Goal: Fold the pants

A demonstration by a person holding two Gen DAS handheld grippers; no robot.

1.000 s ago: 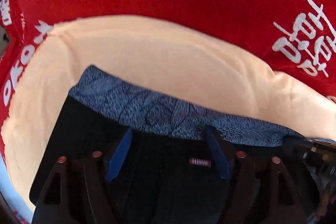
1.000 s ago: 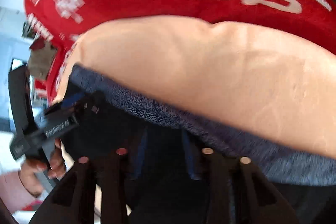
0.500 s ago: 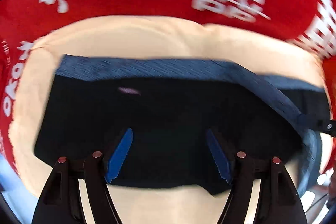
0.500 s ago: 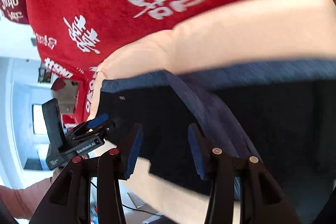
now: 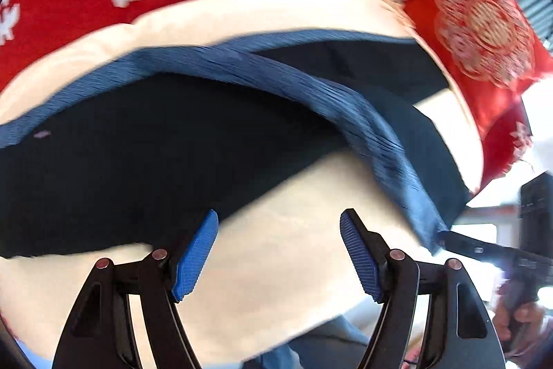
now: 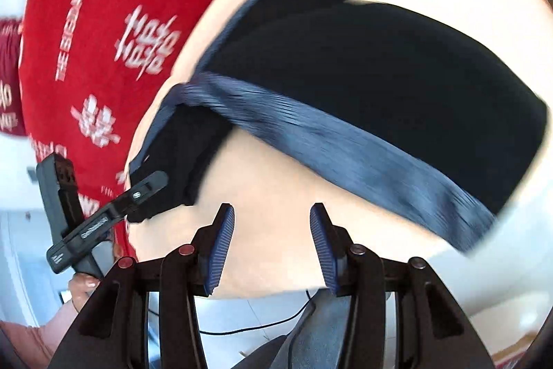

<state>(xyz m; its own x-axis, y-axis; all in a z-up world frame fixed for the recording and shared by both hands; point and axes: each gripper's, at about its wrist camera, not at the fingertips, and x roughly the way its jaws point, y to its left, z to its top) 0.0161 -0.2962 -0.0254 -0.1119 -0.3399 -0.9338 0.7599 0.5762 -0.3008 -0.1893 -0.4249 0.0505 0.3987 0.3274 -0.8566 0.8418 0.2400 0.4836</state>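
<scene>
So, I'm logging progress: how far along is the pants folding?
Done: the pants lie on the cream pad, one fold made, waistband crossing diagonally. In hand: nothing; left gripper and right gripper are open and empty. Left: probably squaring the skewed edges and another fold.

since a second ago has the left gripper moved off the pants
Yes. The left gripper, open, has backed off the dark pants; its pads now sit over bare cream cloth instead of dark fabric.
</scene>
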